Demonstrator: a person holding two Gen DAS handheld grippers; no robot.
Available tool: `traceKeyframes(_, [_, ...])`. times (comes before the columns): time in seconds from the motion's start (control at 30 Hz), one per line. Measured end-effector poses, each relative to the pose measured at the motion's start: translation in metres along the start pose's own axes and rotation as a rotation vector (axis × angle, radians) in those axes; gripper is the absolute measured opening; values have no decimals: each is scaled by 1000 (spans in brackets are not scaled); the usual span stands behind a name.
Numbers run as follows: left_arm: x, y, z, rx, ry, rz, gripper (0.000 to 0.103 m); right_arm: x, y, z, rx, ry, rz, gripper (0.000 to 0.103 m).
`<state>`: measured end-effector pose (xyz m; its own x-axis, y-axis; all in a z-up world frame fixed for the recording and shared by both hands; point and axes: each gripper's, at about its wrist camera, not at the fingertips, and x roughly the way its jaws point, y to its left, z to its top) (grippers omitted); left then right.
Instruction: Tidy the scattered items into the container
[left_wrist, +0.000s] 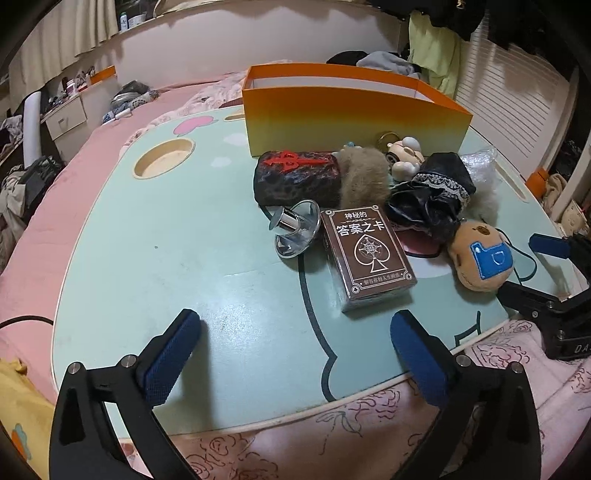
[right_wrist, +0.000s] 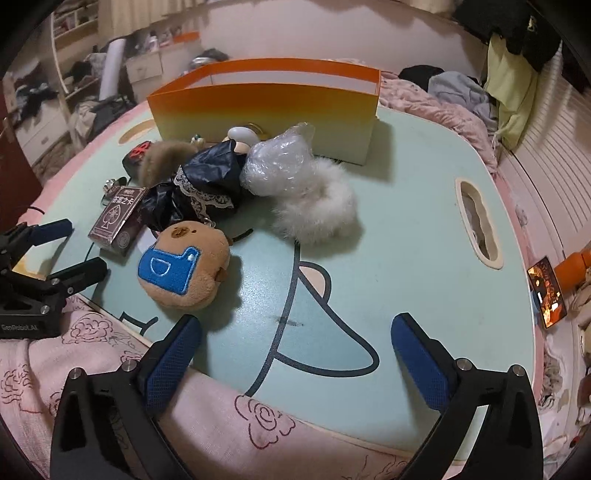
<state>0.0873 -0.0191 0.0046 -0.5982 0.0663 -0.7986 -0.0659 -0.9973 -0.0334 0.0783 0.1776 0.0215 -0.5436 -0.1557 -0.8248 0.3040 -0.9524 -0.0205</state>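
Mint lap table (left_wrist: 147, 258) on pink floral bedding (right_wrist: 110, 354), cluttered bedroom behind.

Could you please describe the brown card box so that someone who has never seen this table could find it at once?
Start at the tall orange container at the far side of the green table; the clutter lies in front of it. At the near edge of that pile, beside a shiny metal cup, lies the card box. It is the only flat brown box, printed with a white spade.

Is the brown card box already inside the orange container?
No, the brown card box lies on the green table, in front of the orange container and outside it.
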Motion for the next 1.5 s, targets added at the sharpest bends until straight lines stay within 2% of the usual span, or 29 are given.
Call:
traceKeyframes(0.3, [1,2,0,19,-2,-14,103,0,2,-2,-13,-11,2,103])
traceKeyframes(0.53, [-1,15,2,35,-7,-68,103,-1,3,-2,-16,-18,6,103])
traceKeyframes(0.63, [-13,23,4,39,-63,-74,103,-2,2,-1,-17,-19,7,103])
traceKeyframes(0.73, [-28,35,8,21,-190,-36,102,-2,2,-1,-17,-20,7,103])
traceKeyframes(0.8, [-25,44,13,1,-199,-38,102,-2,1,-1,-17,-19,7,103])
traceKeyframes(0.83, [-21,47,15,-4,-186,-57,100,-2,1,-1,-17,-19,7,103])
traceKeyframes(0.9, [-12,50,18,-4,-158,-92,89,-2,2,-1,-18,-19,7,103])
traceKeyframes(1.03, [2,45,24,25,-128,-102,88,-2,2,-1,-18,-19,7,103])
traceKeyframes(1.1, [4,40,26,25,-123,-135,82,-1,1,-1,-17,-19,7,103])
traceKeyframes(1.23, [11,33,33,30,-107,-172,79,-2,1,-1,-18,-19,7,103])
traceKeyframes(1.3, [14,31,35,28,-99,-181,55,-2,1,-1,-18,-19,7,103])
traceKeyframes(1.37, [15,28,36,34,-104,-173,53,-2,1,-1,-18,-19,7,103])
traceKeyframes(1.43, [15,24,36,57,-111,-155,44,-2,1,-1,-22,-19,2,103])
traceKeyframes(1.47, [15,22,35,69,-114,-153,34,-2,1,-1,-22,-20,2,103])
traceKeyframes(1.5, [13,20,33,83,-117,-154,31,-2,1,-1,-21,-21,3,103])
